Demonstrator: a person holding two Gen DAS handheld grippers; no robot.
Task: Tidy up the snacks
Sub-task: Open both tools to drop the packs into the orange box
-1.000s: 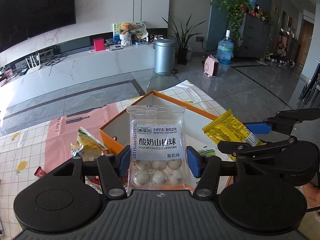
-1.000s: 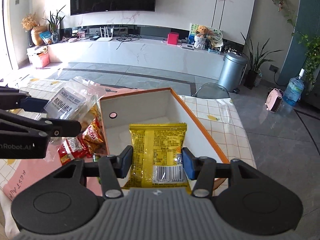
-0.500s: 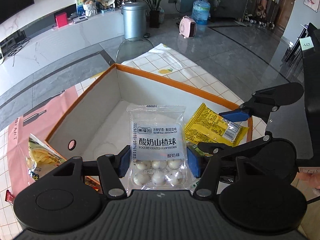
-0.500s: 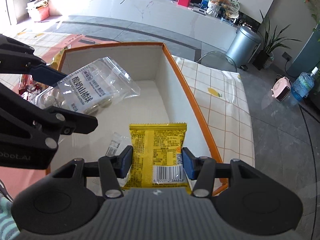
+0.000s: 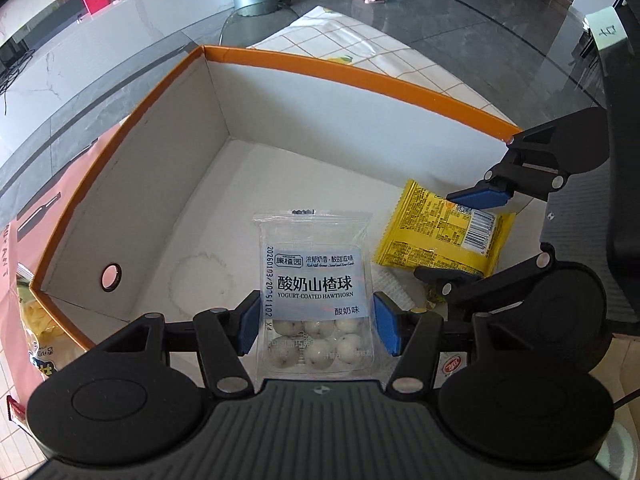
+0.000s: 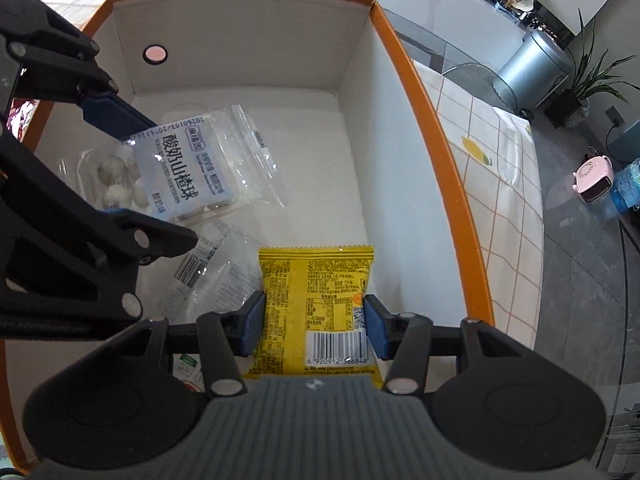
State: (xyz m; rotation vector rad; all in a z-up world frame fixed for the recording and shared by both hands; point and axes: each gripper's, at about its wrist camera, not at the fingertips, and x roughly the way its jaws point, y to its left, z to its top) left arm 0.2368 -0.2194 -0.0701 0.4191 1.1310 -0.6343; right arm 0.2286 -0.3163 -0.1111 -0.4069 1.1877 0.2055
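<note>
Both grippers hung inside the orange-rimmed box (image 5: 360, 76), the left gripper (image 5: 318, 326) clamping a yogurt-coated hawthorn packet (image 5: 314, 280), the right gripper (image 6: 314, 330) pinching a yellow snack packet (image 6: 316, 300), apparently poised for release.

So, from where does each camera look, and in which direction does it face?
Left wrist: sits on the left gripper, looking down into the orange box; its fingers hold the yogurt hawthorn pack.
Right wrist: sits on the right gripper, looking down into the same box; its fingers hold the yellow packet.
Shared: both views show the box, both snacks and the other gripper.
</note>
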